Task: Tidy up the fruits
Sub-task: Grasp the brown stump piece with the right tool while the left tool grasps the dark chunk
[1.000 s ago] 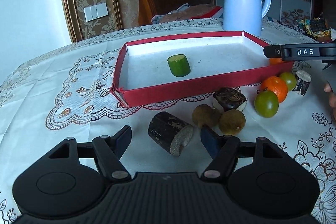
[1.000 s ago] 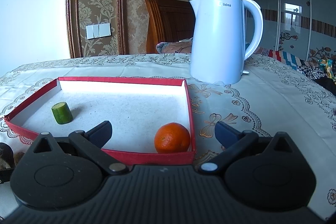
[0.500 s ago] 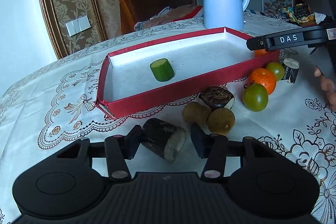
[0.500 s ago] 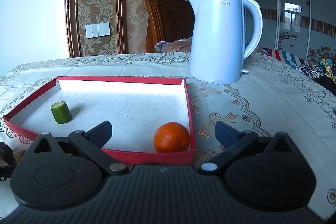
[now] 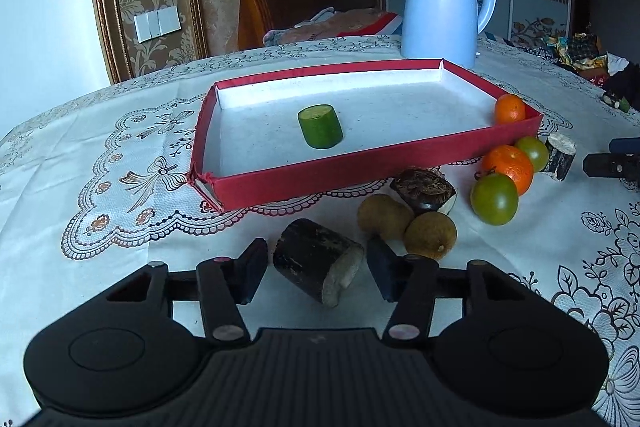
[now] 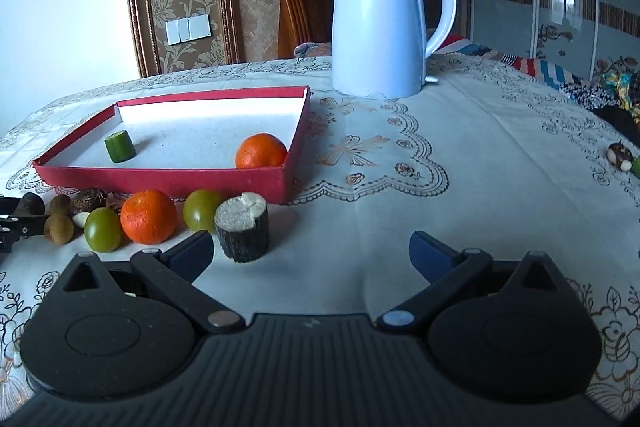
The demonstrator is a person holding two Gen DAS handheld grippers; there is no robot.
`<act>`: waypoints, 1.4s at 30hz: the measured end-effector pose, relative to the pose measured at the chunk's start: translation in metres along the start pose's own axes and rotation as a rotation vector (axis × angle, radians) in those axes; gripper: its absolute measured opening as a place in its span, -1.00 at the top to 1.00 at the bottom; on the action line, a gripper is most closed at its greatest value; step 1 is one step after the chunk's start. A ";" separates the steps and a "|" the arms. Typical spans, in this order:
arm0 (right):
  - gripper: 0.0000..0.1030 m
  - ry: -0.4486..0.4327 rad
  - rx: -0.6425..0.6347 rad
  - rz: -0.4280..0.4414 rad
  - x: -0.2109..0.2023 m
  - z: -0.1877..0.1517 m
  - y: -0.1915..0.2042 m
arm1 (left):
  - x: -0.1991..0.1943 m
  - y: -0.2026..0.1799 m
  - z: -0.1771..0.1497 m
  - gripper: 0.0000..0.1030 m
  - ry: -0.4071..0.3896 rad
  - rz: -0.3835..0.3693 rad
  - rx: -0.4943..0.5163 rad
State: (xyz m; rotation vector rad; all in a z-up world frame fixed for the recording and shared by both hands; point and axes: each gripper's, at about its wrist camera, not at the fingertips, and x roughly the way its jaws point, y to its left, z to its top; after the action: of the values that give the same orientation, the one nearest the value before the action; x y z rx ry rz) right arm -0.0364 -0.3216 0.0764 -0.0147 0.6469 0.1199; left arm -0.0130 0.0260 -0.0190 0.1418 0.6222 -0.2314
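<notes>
While L hand-held gripper (image 5: pixel 316 269) jaws, just reopening slightly, straddled dark cane piece (image 5: pixel 318 261), no firm grip seen | long axis diagonal across jaws | R hand-held gripper (image 6: pixel 310 253) wide open, empty, farther.

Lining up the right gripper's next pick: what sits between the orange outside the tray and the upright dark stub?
One green fruit, between the orange and the dark stub, set back towards the tray; shown in the right wrist view.

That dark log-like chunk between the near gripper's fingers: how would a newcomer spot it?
Find the red tray; in front of its near wall, left of the two brown kiwis, lies the dark chunk. Alone there, it is cylindrical, black-skinned, with a pale cut end.
</notes>
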 end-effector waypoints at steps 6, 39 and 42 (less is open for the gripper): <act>-1.00 0.019 -0.090 -0.045 0.010 0.004 0.020 | 0.000 0.000 0.000 -0.12 0.001 0.009 -0.001; -0.32 0.069 -0.193 0.012 0.039 0.016 0.046 | 0.001 0.002 0.000 -0.27 0.006 0.023 -0.012; -0.32 0.071 -0.188 0.015 0.039 0.016 0.045 | 0.001 0.001 0.000 -0.27 0.006 0.024 -0.011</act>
State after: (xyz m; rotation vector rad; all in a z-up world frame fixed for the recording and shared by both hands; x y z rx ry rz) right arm -0.0015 -0.2716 0.0671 -0.1955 0.7054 0.1954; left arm -0.0119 0.0273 -0.0200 0.1391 0.6275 -0.2047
